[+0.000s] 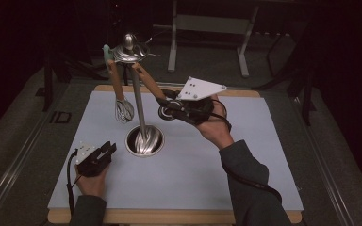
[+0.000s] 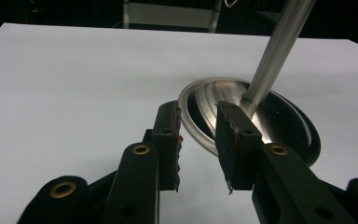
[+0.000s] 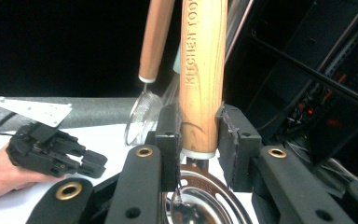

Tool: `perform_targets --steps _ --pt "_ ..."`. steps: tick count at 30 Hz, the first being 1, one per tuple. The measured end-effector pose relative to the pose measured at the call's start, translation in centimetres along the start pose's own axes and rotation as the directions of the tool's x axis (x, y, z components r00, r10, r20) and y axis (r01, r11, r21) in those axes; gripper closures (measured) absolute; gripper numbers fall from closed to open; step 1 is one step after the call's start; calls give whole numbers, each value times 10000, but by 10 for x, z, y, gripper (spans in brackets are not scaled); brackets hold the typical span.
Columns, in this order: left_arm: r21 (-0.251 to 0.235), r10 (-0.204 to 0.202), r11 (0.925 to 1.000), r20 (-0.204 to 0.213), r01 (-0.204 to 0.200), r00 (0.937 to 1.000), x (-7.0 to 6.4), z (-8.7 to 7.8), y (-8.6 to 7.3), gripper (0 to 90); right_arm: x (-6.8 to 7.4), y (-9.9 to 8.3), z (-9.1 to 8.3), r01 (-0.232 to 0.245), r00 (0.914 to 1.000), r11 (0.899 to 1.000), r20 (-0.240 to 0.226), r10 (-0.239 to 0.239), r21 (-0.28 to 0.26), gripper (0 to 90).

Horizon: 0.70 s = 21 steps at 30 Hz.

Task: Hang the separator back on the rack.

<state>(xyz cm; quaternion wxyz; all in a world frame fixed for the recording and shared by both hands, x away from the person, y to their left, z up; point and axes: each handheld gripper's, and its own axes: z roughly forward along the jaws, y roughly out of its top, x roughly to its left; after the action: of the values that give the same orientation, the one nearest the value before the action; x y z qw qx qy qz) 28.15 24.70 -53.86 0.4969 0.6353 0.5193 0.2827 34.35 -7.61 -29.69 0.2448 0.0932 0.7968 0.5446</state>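
Here the wooden handle [image 3: 200,79] hangs from the rack [image 1: 131,49], long axis slanting down toward my right tongs [image 3: 199,133], which grip its lower end. My left tongs [image 2: 198,140] rest narrowly parted on the desk [image 1: 193,179], near the rack's base [image 1: 144,141].

Both grippers are black. The left gripper [image 1: 107,149] carries a small pale block at its 9 o'clock side and trails a black cable. The right gripper [image 1: 166,104] wears a grey three-cornered plate [image 1: 200,88] with dark screws. Brass-ringed holes dot the arms. The sleeves [image 1: 245,174] are dark grey.
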Motion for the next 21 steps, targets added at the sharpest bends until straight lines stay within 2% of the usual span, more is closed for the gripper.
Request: perform_targets --steps 8,13,17,21 --pt "13 13 10000 -3 -13 10000 0 0 0 708 4 0 9 -147 9997 9993 218 140 354 703" --pt "21 15 10000 11 -15 10000 0 0 0 708 6 3 17 -395 9989 9978 265 381 538 695" --pt "-5 -16 10000 12 16 10000 0 0 0 708 8 3 21 -445 9990 9978 110 440 492 630" --pt "-2 -15 10000 6 15 10000 0 0 0 708 8 0 18 -471 9989 9980 -2 472 416 613"
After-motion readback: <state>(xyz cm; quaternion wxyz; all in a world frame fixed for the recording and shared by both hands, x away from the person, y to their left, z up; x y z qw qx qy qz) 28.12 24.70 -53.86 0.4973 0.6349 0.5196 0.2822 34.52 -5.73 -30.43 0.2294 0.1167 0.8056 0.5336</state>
